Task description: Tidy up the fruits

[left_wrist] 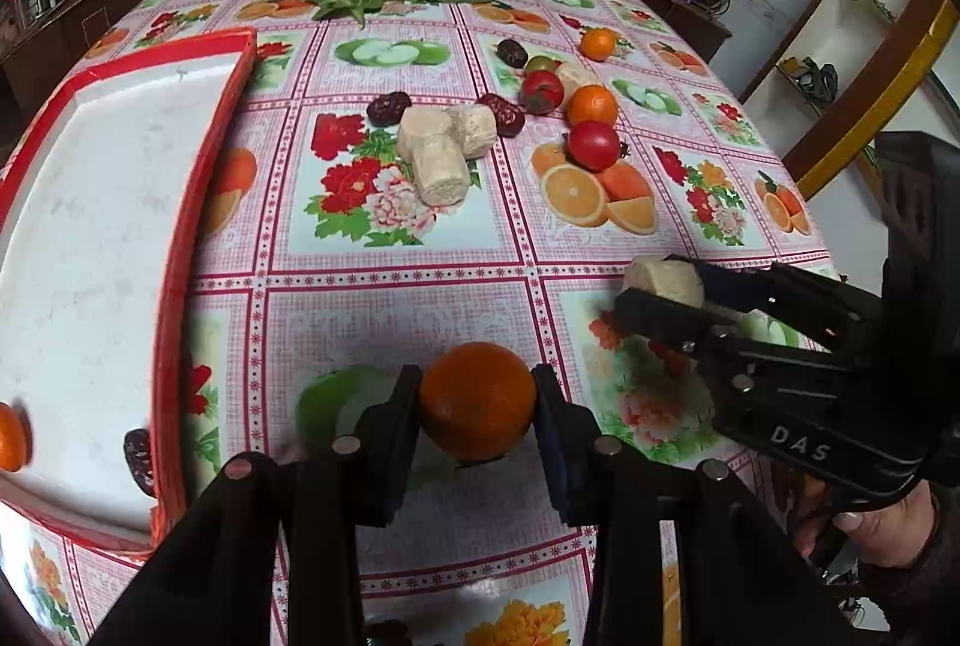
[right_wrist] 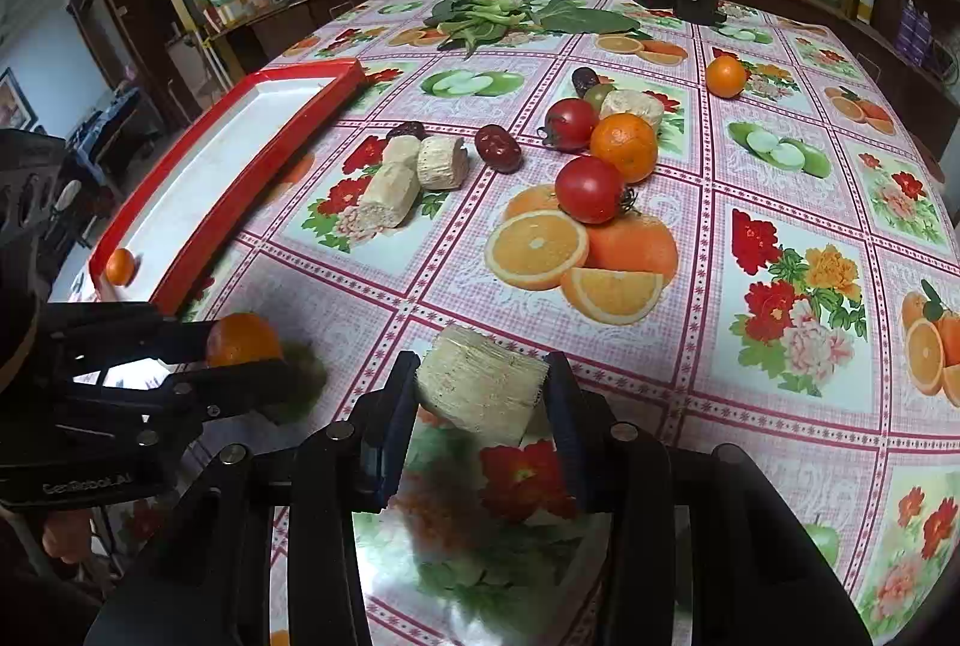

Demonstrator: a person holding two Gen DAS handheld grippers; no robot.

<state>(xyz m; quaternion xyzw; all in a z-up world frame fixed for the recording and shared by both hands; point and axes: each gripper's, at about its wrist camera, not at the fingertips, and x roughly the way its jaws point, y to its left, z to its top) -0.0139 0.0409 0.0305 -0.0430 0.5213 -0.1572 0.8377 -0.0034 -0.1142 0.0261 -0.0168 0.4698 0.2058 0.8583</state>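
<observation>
Both tongs were loaded and held just above the bench [left_wrist: 420,298], probably so each piece could be carried to the red-rimmed tray [left_wrist: 204,202] without dragging on the printed cloth. Left tongs [left_wrist: 477,400] were clamped narrowly on an orange [left_wrist: 477,397], fingers pressing both its sides, just beside the tray's near rim. Right tongs [right_wrist: 483,394] gripped a pale fibrous roll [right_wrist: 483,388] the same way, partly closed. The tray already held a small orange [right_wrist: 120,266] and a dark date [left_wrist: 137,457] at its near end. The rest sat well apart mid-bench: tomatoes [right_wrist: 589,190], more oranges [right_wrist: 624,146], dates, three more rolls [right_wrist: 390,193].
</observation>
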